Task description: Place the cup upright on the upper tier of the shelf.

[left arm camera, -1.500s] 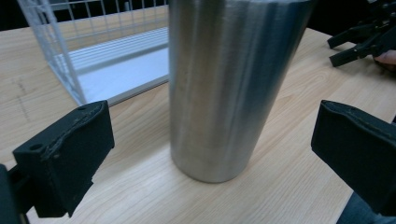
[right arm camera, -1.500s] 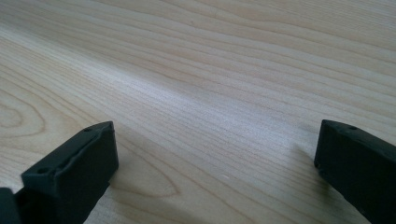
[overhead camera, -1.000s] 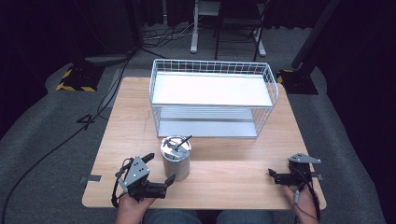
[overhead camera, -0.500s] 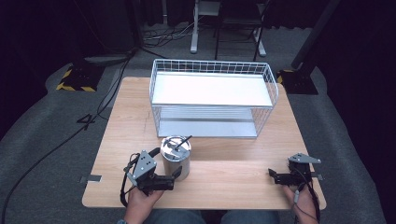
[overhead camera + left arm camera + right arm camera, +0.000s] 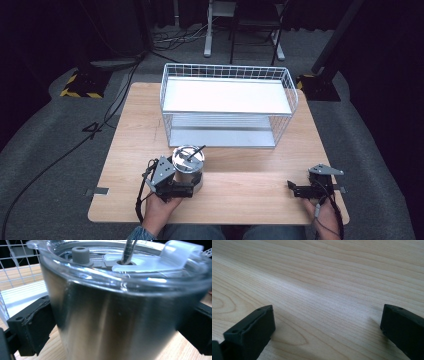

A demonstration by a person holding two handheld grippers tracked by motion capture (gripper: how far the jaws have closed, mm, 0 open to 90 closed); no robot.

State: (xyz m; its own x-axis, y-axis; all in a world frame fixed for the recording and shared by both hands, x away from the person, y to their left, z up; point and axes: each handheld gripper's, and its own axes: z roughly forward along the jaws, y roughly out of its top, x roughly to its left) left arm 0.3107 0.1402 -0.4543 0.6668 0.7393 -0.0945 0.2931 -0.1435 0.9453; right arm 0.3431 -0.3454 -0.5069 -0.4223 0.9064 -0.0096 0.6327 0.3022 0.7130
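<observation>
a: the table (image 5: 235, 185) is sitting brightly lit from above, while the frame edges are falling into near black.

b: glare is washing out the white shelf of the basket (image 5: 227, 95).

a: in the left gripper view, the steel tumbler (image 5: 120, 322) is blurring up close, streaked with reflections.

b: soft jaw shadows are falling on sheened wood in the right gripper view.

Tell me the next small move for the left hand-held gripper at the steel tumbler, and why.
Probably close the jaws. The left hand-held gripper already straddles the shiny steel tumbler with a clear lid and metal straw: in the left gripper view a black jaw sits on either side of its wall, seemingly not yet pressing. The white wire basket shelf behind looks a likely destination.
</observation>
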